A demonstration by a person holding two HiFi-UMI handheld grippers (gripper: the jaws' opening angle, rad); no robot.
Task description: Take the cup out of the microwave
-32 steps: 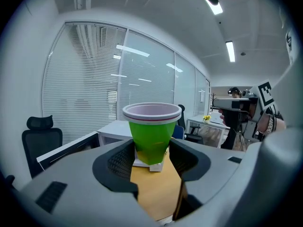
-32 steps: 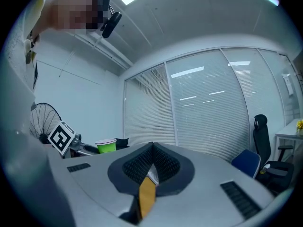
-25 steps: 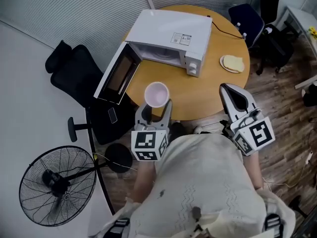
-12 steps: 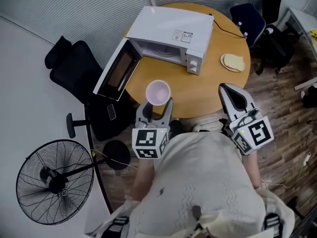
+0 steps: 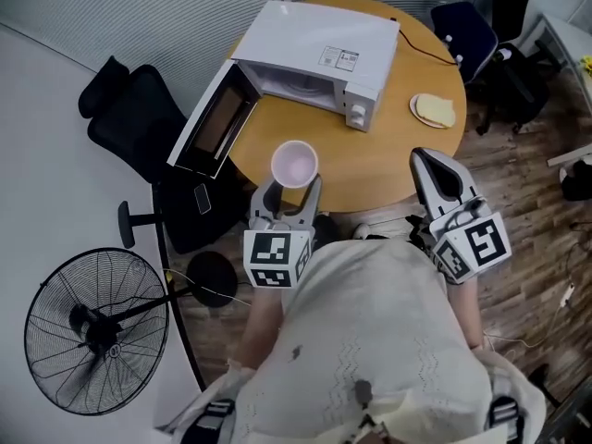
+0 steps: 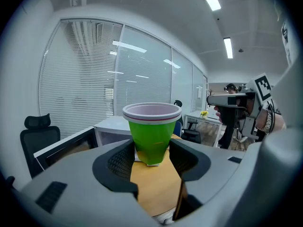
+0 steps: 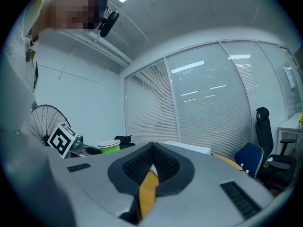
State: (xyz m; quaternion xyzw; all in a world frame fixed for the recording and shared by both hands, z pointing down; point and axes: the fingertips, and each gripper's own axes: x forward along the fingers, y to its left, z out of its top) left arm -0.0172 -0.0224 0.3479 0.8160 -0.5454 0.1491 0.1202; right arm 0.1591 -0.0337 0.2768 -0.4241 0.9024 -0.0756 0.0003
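Note:
A green cup (image 5: 294,164) with a pale pink inside stands upright between the pads of my left gripper (image 5: 293,185), which is shut on its lower half. The cup hangs over the near edge of the round wooden table (image 5: 388,151), in front of the white microwave (image 5: 314,49), whose door (image 5: 211,123) stands wide open. In the left gripper view the cup (image 6: 150,136) fills the gap of my left gripper (image 6: 151,157). My right gripper (image 5: 427,162) hovers at the table's near right edge, shut and empty; its pads (image 7: 163,162) meet at the tips. The cup (image 7: 109,147) shows small in the right gripper view.
A small plate with a flat yellowish thing (image 5: 433,111) lies on the table's right side. A black office chair (image 5: 129,123) stands left of the table, a blue chair (image 5: 461,30) behind it. A floor fan (image 5: 92,326) stands at the lower left.

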